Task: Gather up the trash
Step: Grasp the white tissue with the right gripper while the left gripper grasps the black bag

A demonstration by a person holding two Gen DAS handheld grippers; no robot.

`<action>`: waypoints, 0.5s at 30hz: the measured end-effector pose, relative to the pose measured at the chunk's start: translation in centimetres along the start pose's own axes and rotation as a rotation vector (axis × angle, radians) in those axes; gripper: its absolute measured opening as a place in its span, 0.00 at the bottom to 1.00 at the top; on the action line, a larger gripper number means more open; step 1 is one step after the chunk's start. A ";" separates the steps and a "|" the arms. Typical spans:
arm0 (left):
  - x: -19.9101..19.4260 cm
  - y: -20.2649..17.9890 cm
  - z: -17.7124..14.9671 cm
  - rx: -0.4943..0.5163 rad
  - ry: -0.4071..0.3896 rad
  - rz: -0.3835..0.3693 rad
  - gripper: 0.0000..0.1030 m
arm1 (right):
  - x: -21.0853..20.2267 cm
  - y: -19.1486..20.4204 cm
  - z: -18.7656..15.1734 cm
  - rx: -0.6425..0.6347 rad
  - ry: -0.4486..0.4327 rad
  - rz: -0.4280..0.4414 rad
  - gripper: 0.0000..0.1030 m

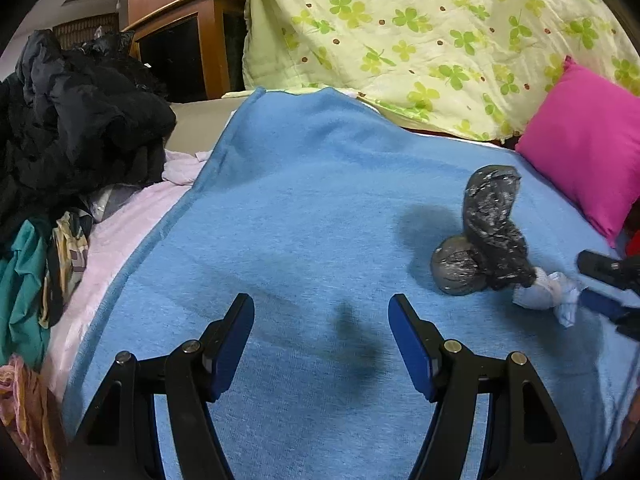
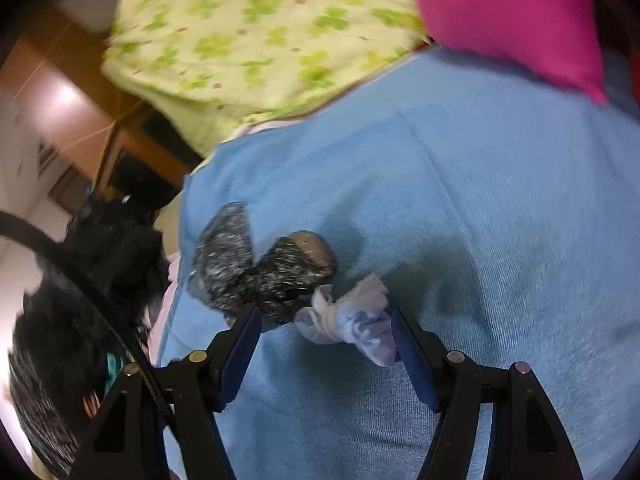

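Note:
A crumpled black plastic bag (image 1: 492, 216) with a round lump (image 1: 456, 268) at its base lies on the blue blanket (image 1: 300, 200). A white wad of tissue (image 1: 540, 290) lies just to its right. My left gripper (image 1: 320, 304) stands open over bare blanket, left of the bag, with nothing between its fingers. My right gripper (image 1: 582, 278) comes in from the right edge. In the right wrist view it (image 2: 325, 314) is open, with the tissue (image 2: 352, 320) between its fingers, close against the right finger. The black bag (image 2: 256, 264) sits just beyond the left fingertip.
A pink pillow (image 1: 584, 152) lies at the right, and a green clover quilt (image 1: 420, 32) is heaped behind the blanket. A pile of dark clothes (image 1: 80, 120) fills the left side. Behind it stands a wooden cabinet (image 1: 188, 40).

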State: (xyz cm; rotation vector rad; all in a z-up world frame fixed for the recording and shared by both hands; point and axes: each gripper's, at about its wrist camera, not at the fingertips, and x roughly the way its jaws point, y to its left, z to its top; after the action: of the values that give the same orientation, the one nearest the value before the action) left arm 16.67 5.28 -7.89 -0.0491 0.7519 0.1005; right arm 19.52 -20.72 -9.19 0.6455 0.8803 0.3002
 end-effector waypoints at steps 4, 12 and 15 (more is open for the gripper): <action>-0.4 -0.5 -0.2 0.026 -0.013 0.002 0.68 | 0.1 -0.2 0.1 0.015 -0.028 -0.049 0.69; -0.2 -1.7 -0.5 0.076 0.000 -0.007 0.68 | 2.5 0.4 0.1 -0.101 -0.014 -0.165 0.51; -0.1 -1.8 -0.6 0.081 0.003 -0.010 0.68 | 2.5 0.8 -0.4 -0.142 0.000 -0.157 0.38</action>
State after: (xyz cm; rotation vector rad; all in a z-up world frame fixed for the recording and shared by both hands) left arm 16.34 3.46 -8.26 0.0239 0.7578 0.0602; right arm 20.74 -18.66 -10.39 0.4420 0.8959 0.2192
